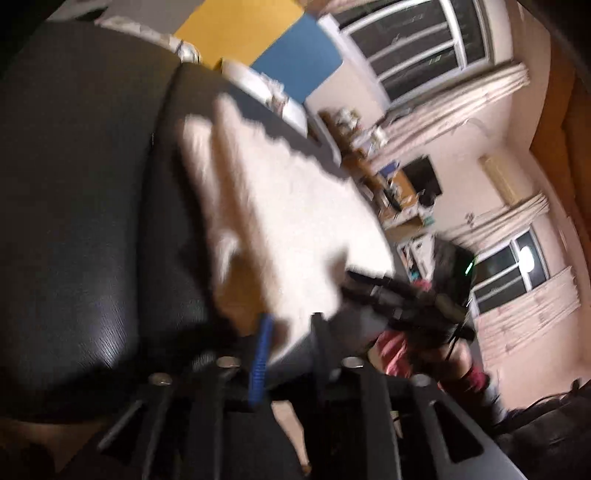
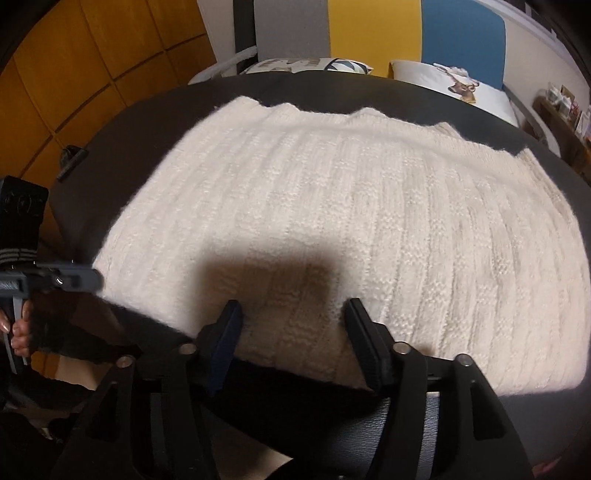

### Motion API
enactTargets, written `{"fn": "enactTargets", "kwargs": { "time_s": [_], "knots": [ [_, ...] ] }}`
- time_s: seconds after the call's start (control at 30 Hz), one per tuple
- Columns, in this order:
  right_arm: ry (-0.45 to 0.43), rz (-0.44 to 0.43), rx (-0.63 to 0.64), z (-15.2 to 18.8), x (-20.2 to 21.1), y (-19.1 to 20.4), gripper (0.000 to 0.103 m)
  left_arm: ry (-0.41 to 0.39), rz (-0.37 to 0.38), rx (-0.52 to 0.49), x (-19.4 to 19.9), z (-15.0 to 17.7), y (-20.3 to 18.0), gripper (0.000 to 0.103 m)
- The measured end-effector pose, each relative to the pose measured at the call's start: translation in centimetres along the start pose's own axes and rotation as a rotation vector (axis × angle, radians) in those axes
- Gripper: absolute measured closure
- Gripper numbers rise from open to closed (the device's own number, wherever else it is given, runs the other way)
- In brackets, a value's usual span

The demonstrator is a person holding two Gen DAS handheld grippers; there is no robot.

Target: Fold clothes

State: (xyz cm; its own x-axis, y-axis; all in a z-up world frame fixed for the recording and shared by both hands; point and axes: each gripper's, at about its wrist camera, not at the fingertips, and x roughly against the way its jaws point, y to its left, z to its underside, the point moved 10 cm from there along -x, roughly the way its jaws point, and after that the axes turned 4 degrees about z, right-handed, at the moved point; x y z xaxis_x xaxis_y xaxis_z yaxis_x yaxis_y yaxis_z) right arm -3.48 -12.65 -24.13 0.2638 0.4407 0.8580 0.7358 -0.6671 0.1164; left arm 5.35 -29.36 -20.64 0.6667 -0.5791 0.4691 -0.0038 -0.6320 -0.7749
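A cream knitted sweater [image 2: 332, 206] lies spread flat on a black padded surface [image 2: 140, 122]. My right gripper [image 2: 291, 314] is open, its fingers astride the sweater's near edge, just above the knit. The left wrist view is blurred: the sweater [image 1: 280, 206] lies ahead on the black surface [image 1: 92, 184], and my left gripper [image 1: 291, 332] sits at its near corner with its jaws apart and nothing clearly held. The right gripper [image 1: 373, 291] shows there too, at the sweater's edge. The left gripper [image 2: 62, 278] also shows at the left edge of the right wrist view, beside the sweater's corner.
Pillows [image 2: 450, 79] lie beyond the black surface, against a yellow and blue headboard [image 2: 373, 29]. Orange wood panels [image 2: 74, 74] stand to the left. A small black object [image 2: 72, 157] lies on the left side of the surface. Windows [image 1: 417, 40] with curtains and cluttered shelves [image 1: 388, 177] stand to the right.
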Motion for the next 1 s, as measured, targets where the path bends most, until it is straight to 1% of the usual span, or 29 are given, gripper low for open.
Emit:
{"fn": "enactTargets", "kwargs": {
  "time_s": [0.07, 0.1, 0.17, 0.27, 0.33, 0.47, 0.6, 0.63, 0.67, 0.7, 0.73, 0.77, 0.87, 0.93, 1.0],
  "knots": [
    [-0.004, -0.025, -0.008, -0.1, 0.3, 0.0, 0.036, -0.039, -0.046, -0.006, 0.9, -2.1, 0.6, 0.077],
    [-0.006, -0.036, -0.019, -0.1, 0.3, -0.2, 0.036, -0.048, -0.057, 0.009, 1.0, -3.4, 1.2, 0.076],
    [-0.009, -0.057, -0.043, -0.1, 0.4, -0.5, 0.036, -0.044, -0.079, 0.046, 0.6, -5.3, 2.6, 0.075],
    [-0.010, -0.059, -0.050, 0.1, 0.4, -0.3, 0.036, -0.023, -0.085, 0.104, -0.8, -7.1, 4.5, 0.075],
    [-0.009, -0.054, -0.043, 0.0, 0.4, -0.3, 0.036, -0.008, -0.063, 0.133, -2.5, -8.3, 4.8, 0.074],
    [-0.005, -0.054, -0.032, -0.1, 0.2, -0.4, 0.036, 0.033, -0.053, 0.143, -5.6, -9.3, 4.9, 0.073],
    [-0.005, -0.058, -0.028, -0.5, 0.4, -0.7, 0.036, 0.070, -0.053, 0.154, -6.8, -9.4, 5.1, 0.073],
    [-0.007, -0.055, -0.024, -0.6, 0.5, -0.8, 0.036, 0.082, -0.046, 0.161, -7.0, -9.4, 5.0, 0.076],
    [-0.009, -0.049, -0.020, -0.8, 0.6, -0.9, 0.036, 0.083, -0.043, 0.145, -7.0, -9.2, 4.6, 0.084],
    [-0.014, -0.040, -0.016, -1.0, 0.9, -1.0, 0.036, 0.063, -0.057, 0.106, -6.8, -9.3, 4.1, 0.094],
    [-0.019, -0.034, -0.012, -1.2, 1.0, -1.1, 0.036, 0.036, -0.077, 0.062, -6.6, -9.4, 3.5, 0.097],
    [-0.025, -0.026, -0.011, -1.4, 1.2, -1.3, 0.036, 0.009, -0.073, 0.045, -6.2, -9.6, 2.8, 0.098],
    [-0.045, 0.008, -0.009, -2.0, 1.9, -2.0, 0.036, -0.080, -0.074, 0.064, -4.0, -9.6, 2.0, 0.099],
    [-0.046, 0.052, -0.021, -2.3, 1.7, -3.1, 0.036, -0.080, -0.139, 0.093, -3.8, -8.8, 3.4, 0.099],
    [-0.024, 0.059, -0.038, -2.2, 0.9, -3.9, 0.036, -0.053, -0.173, 0.134, -4.6, -7.9, 5.1, 0.099]
  ]
}}
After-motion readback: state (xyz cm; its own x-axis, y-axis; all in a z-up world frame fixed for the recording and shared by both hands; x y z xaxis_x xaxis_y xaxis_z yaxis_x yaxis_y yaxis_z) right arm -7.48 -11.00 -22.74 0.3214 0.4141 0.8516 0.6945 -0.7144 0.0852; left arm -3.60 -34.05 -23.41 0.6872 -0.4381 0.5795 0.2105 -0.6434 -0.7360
